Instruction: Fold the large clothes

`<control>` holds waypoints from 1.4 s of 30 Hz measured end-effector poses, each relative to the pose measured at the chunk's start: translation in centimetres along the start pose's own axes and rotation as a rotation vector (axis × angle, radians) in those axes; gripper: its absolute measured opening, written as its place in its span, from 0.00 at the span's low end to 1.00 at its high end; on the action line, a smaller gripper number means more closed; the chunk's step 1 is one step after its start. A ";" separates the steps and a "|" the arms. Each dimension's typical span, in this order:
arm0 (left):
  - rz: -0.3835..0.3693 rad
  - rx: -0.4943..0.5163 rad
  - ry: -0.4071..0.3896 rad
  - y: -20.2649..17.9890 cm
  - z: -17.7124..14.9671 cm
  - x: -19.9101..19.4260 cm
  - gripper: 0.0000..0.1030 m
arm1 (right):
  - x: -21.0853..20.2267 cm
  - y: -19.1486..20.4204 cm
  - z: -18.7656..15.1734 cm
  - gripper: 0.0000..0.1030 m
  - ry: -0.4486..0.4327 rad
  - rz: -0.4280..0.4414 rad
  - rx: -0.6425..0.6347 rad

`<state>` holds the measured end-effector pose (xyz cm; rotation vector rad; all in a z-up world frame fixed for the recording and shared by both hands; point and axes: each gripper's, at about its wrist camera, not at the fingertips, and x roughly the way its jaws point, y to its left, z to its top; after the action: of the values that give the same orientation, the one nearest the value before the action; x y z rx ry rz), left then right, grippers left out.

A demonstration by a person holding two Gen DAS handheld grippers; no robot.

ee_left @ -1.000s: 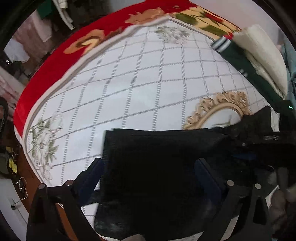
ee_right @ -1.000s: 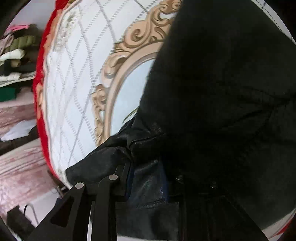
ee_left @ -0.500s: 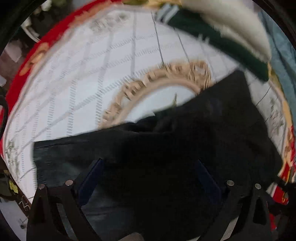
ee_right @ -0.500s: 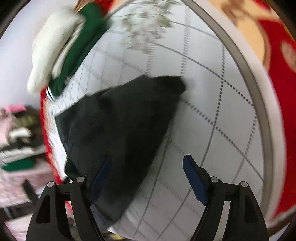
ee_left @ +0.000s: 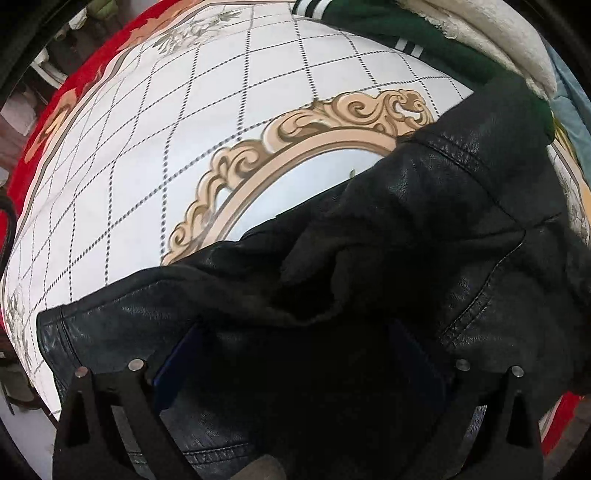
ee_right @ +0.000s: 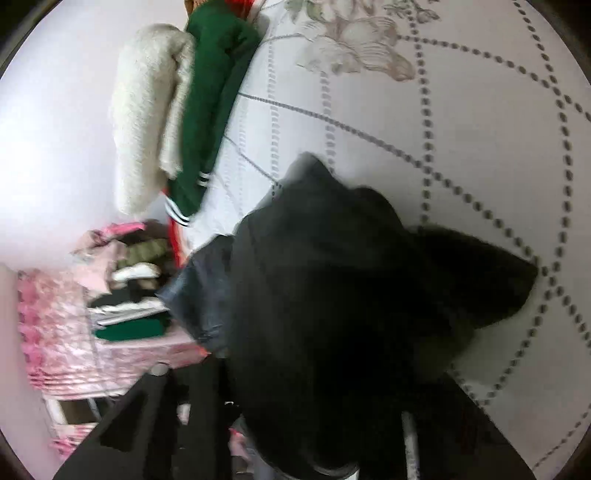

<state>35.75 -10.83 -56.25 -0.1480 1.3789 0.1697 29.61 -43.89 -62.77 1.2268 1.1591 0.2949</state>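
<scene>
A black leather jacket lies crumpled on the bed's white quilted cover, over its gold ornament. My left gripper points almost straight down, open wide, with the jacket bunched between its blue pads, which do not press on it. In the right wrist view the jacket is heaped over my right gripper. Its jaws are closing with a fold of the jacket between them, and one finger is buried under the leather.
A green garment with white stripes and a white fleece are stacked at the far side of the bed, also seen as the green garment and fleece. Folded clothes on shelves stand beyond the red bed edge.
The left gripper slid over the jacket toward the gold ornament, staying open. The right gripper let go of the jacket, opened wide while swinging round, then closed on another part of it.
</scene>
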 end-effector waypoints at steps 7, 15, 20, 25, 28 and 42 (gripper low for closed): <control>-0.112 0.087 -0.023 -6.7 2.0 0.6 1.00 | -4.9 7.3 -0.6 0.17 -0.114 -0.042 -0.179; -0.211 -0.051 -0.062 -3.0 1.6 -3.8 1.00 | -5.5 16.0 -4.0 0.16 -0.073 -0.174 -0.446; -0.164 -0.303 -0.130 8.0 -3.3 -10.7 1.00 | -3.7 20.8 -10.5 0.16 0.007 -0.239 -0.677; -0.050 -0.503 -0.115 18.6 -9.7 -13.4 1.00 | 2.4 24.0 -19.4 0.16 0.159 -0.266 -0.893; 0.011 -0.602 -0.087 22.8 -12.4 -13.4 1.00 | 7.5 23.4 -25.3 0.16 0.278 -0.297 -1.002; -0.047 -0.712 -0.230 26.7 -12.5 -19.6 1.00 | 12.9 18.2 -33.0 0.89 0.748 -0.260 -0.943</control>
<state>14.64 12.11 -39.49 -0.7292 1.0353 0.6166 15.56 -8.64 -50.75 0.1015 1.5132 1.0204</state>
